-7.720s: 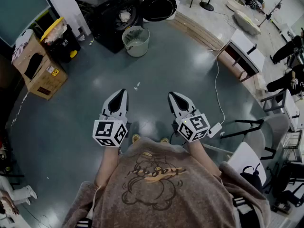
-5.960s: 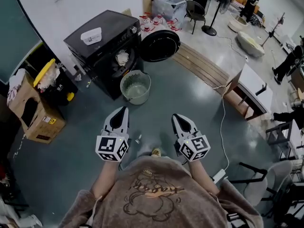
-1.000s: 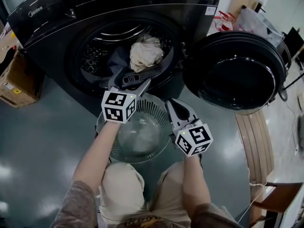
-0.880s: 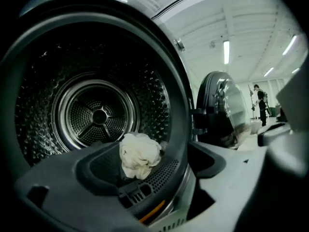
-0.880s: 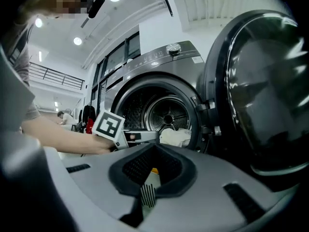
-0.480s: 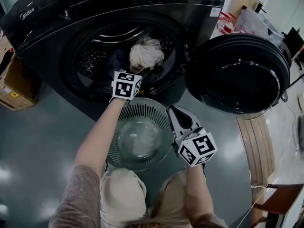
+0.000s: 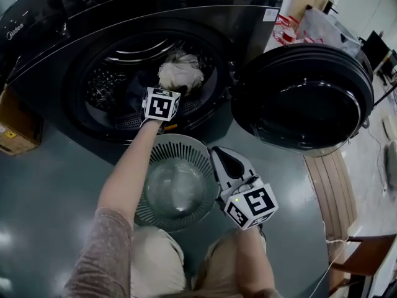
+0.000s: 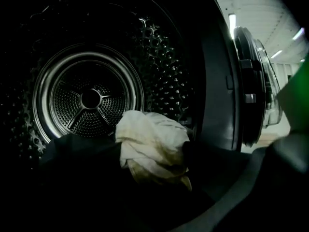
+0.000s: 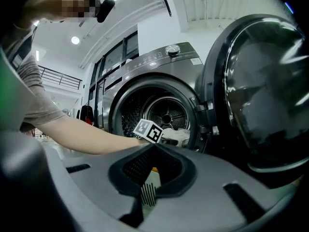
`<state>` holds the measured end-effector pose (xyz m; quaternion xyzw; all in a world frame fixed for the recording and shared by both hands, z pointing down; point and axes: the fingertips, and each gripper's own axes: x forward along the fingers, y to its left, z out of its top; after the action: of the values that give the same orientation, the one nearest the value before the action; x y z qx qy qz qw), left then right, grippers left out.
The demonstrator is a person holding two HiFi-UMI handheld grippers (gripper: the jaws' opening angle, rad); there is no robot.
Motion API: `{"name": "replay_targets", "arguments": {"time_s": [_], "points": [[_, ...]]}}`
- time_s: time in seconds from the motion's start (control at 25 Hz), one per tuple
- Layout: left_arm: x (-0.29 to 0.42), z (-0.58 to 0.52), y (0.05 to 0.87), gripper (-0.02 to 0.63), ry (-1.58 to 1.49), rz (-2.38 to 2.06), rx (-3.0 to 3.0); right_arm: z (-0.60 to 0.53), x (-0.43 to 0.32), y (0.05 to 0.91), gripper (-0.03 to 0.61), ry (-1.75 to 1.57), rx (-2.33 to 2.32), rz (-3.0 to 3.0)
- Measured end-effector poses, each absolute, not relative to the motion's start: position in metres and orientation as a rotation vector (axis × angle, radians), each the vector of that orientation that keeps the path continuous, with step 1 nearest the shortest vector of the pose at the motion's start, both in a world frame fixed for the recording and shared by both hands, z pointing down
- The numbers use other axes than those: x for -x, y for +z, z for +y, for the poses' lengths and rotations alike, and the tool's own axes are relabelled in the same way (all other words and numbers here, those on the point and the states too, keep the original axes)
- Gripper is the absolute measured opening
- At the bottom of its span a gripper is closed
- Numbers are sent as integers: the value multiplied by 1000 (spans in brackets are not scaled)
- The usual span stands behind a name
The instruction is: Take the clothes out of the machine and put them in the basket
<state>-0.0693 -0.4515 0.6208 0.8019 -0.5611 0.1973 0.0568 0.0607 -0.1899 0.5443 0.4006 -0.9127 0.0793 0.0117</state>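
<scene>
The black washing machine (image 7: 74, 17) stands open. In its drum lie a crumpled cream cloth (image 7: 180, 72) (image 8: 152, 146) and a dark garment (image 7: 138, 87) (image 8: 82, 168). My left gripper (image 7: 164, 92) reaches into the drum mouth just short of the cream cloth. Its jaws have just been closing a little but stand open, with nothing between them. My right gripper (image 7: 219, 152) (image 9: 154, 146) hangs shut and empty over the right rim of the round slatted basket (image 7: 149, 160), which stands on the floor before the machine.
The round machine door (image 7: 304, 98) (image 9: 265, 91) hangs open at the right, close beside my right gripper. A cardboard box (image 7: 12, 129) stands at the left and wooden planks (image 7: 329, 179) lie at the right. The person's knees are just behind the basket.
My left gripper has moved forward and down from above the basket into the drum opening, close to the cream cloth. My right gripper has stayed beside the basket.
</scene>
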Motion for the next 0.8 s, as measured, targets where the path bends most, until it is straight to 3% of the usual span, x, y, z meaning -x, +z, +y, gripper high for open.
{"name": "replay_targets", "arguments": {"time_s": [0.12,0.28,0.4,0.8], "points": [[74,-456,622,343,629,-1723,-2402,-190,-58,545,-3,246,-1245,-2846],[74,-455,623,188,666,-1739,-2401,-192,-61,544,-3,260,-1260,-2851],[70,-450,622,123,642,-1714,-2390,-196,-63,545,-3,270,-1288,-2845],[66,-404,585,85,554,-1727,-2441,-196,-61,555,-3,257,-1262,-2825]]}}
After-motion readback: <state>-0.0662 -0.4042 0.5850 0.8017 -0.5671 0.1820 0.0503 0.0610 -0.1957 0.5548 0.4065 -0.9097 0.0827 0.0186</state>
